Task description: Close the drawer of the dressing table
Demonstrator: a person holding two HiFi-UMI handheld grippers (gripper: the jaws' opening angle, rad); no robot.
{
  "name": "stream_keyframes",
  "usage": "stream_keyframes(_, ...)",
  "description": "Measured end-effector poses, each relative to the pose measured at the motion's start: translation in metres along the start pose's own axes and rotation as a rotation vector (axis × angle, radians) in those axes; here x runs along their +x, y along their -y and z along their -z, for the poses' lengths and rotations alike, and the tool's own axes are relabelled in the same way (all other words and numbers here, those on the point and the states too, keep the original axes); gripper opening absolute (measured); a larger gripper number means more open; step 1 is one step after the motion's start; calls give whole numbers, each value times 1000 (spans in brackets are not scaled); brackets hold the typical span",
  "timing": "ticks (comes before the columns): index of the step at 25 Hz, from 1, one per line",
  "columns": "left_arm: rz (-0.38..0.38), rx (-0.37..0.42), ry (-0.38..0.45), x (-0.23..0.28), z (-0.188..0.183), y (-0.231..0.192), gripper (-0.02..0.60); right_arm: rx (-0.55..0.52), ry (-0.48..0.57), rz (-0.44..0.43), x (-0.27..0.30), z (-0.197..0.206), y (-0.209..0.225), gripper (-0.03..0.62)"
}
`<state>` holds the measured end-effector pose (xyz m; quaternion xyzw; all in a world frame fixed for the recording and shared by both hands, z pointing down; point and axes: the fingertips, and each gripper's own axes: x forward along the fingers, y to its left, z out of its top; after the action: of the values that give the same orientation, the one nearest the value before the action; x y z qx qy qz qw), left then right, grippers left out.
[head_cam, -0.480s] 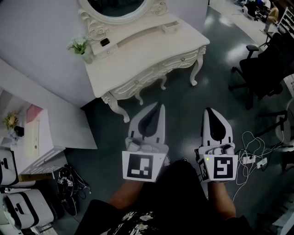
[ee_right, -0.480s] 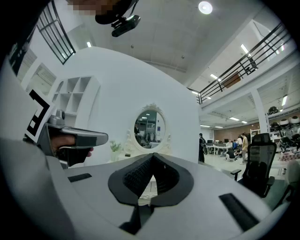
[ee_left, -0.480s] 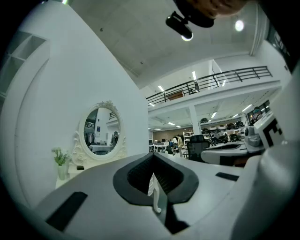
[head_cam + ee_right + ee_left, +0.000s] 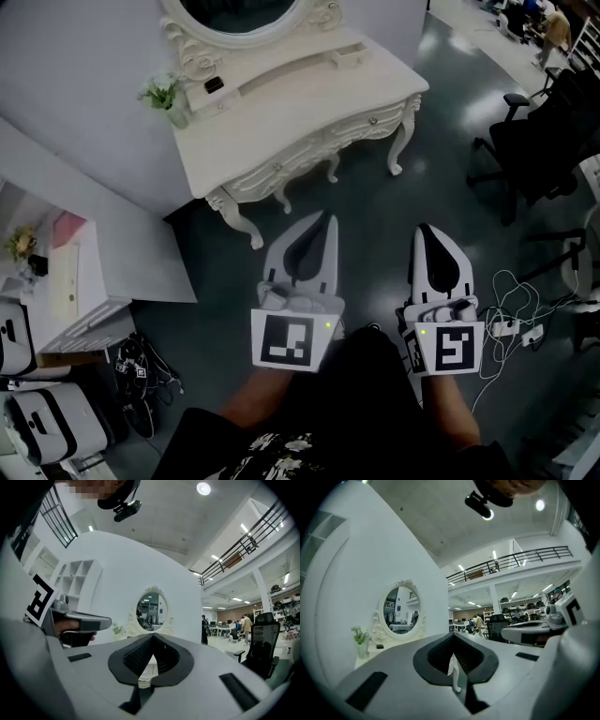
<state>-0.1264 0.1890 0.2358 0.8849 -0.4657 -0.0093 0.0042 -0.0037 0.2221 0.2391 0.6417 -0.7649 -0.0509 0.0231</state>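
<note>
Ok, both tools sit level in front of you, well short of the dressing table; left tool is nearer its front legs, right tool is off toward its right front leg, and neither touches it. Left tool: jaws narrow, tips together, nothing btwn them. Right tool: same, closed on nothing.

The small drawer is in the raised back tier of the dressing table, at its right end; it looks pulled out a little from the tier's front, w/ a knob facing you. Two wider drawers under the tabletop edge sit flush.

At the back of the dressing table stands the oval mirror in a carved frame; at its left end a vase w/ a green plant, and just right of that a small dark item, too small to tell what.

Right of the dressing table, well apart, is a black office chair; white cables lie on the floor near your right tool.
</note>
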Motion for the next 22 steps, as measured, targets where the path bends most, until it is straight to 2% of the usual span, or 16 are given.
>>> stream_keyframes(8, 0, -5, -27, 4, 6, 19, 0, -7, -13, -6, -7, 7, 17, -3)
stream_keyframes(13, -53, -3, -58, 6, 11, 29, 0, 16, -32, -30, -12, 12, 39, -3)
stream_keyframes(18, -84, 17, -55, 12, -2, 52, 0, 20, -43, -69, -14, 12, 58, -2)
stream_keyframes(22, -118, -1, -49, 17, -5, 63, 0, 22, -42, -106, -17, 14, 69, -3)
